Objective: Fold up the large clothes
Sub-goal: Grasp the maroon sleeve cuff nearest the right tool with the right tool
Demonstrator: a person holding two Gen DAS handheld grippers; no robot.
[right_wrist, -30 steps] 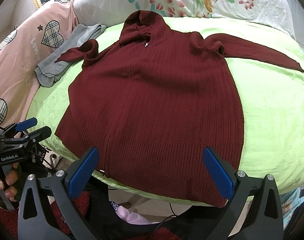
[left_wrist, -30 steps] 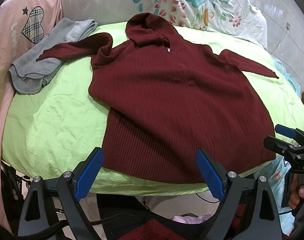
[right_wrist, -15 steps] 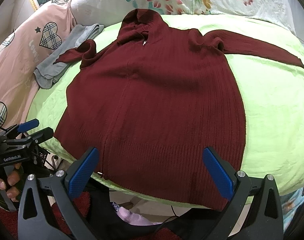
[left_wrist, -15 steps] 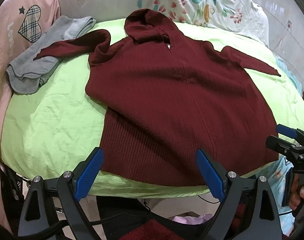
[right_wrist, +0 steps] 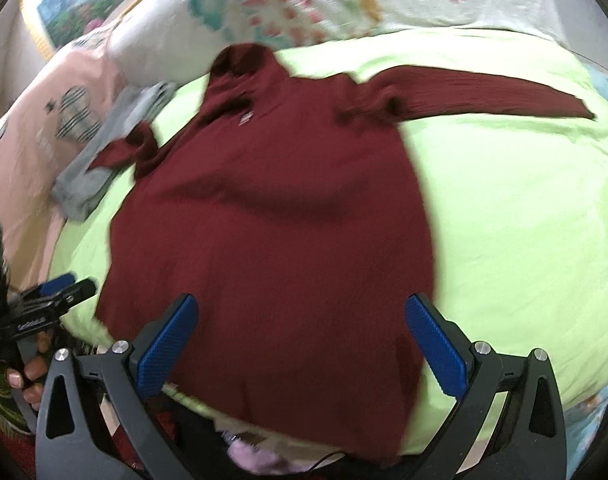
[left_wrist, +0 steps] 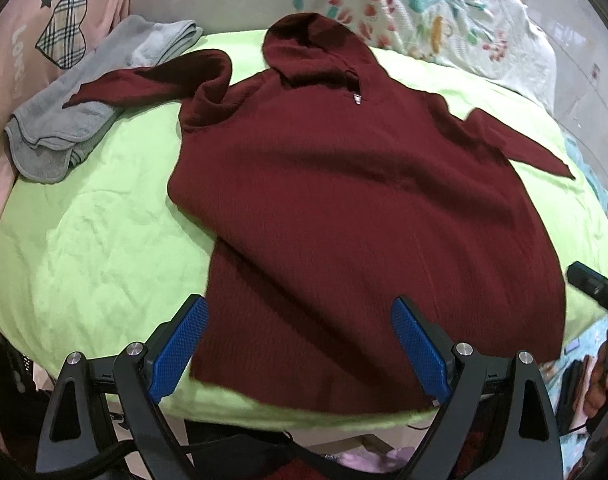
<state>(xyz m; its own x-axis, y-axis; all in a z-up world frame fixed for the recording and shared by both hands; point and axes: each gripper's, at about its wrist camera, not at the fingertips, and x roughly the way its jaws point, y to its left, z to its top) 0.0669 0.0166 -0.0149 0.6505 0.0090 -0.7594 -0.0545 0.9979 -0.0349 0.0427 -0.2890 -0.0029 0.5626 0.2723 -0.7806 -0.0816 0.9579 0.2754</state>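
Change: both grippers have moved in closer over the hem.
Sweater: dark red ribbed knit hooded sweater (left_wrist: 355,208) lies flat on the lime-green bed cover (left_wrist: 96,240), hood at 12 o'clock.
Left gripper (left_wrist: 300,352): fingers apart, empty.
Right gripper (right_wrist: 304,344): fingers apart, empty.
Meaning: folding looks not yet begun.

A bed (left_wrist: 96,236) covered in lime-green sheet carries it all. Spread flat across it lies a maroon hooded sweater (left_wrist: 363,216), hood toward the pillows, both sleeves flung outward, hem at the near edge. Its left sleeve drapes over a folded grey garment (left_wrist: 76,120), possibly a towel. A pink heart-print cloth (left_wrist: 36,40) lies alongside that; a floral quilt (left_wrist: 423,12) is heaped along the far edge.
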